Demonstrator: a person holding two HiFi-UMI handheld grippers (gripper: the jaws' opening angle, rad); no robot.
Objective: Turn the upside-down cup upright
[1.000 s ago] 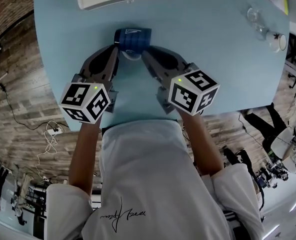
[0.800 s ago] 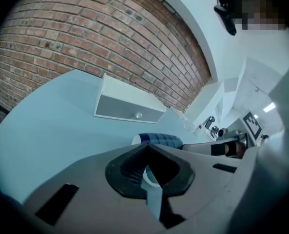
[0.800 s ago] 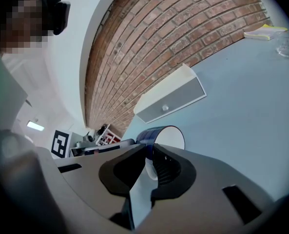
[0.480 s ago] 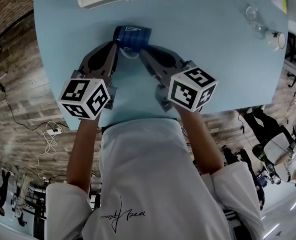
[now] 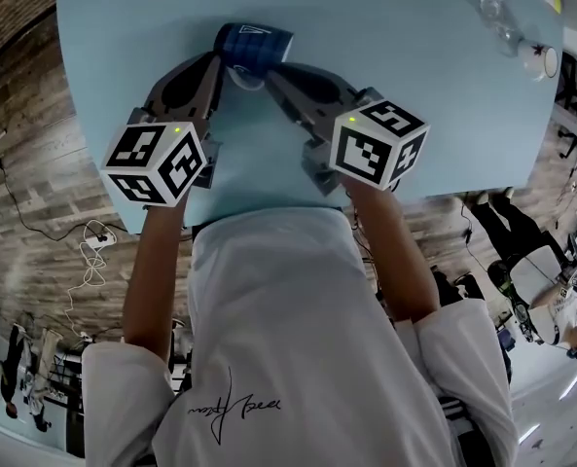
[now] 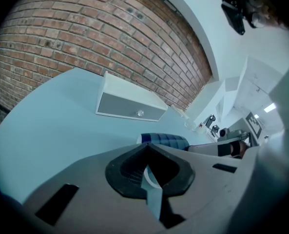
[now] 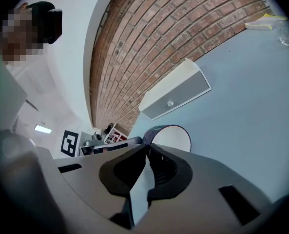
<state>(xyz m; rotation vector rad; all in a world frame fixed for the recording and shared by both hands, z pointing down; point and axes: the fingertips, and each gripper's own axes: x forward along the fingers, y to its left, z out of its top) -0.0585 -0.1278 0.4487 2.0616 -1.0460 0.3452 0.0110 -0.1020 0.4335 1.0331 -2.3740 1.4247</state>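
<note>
Cup (image 5: pixel 254 45) was at the far edge of the blue counter (image 5: pixel 414 95), between the two tool tips. It was tipped on its side, with the white mouth facing the person. Left tongs (image 6: pixel 145 146) were closed narrow, pinched onto the cup's rim at its left. Right tongs (image 7: pixel 147 147) were also closed narrow, gripping the rim wall on the other side. Could not tell whether the cup touched the counter. A white drawer box (image 6: pixel 129 106) stood just beyond it.
</note>
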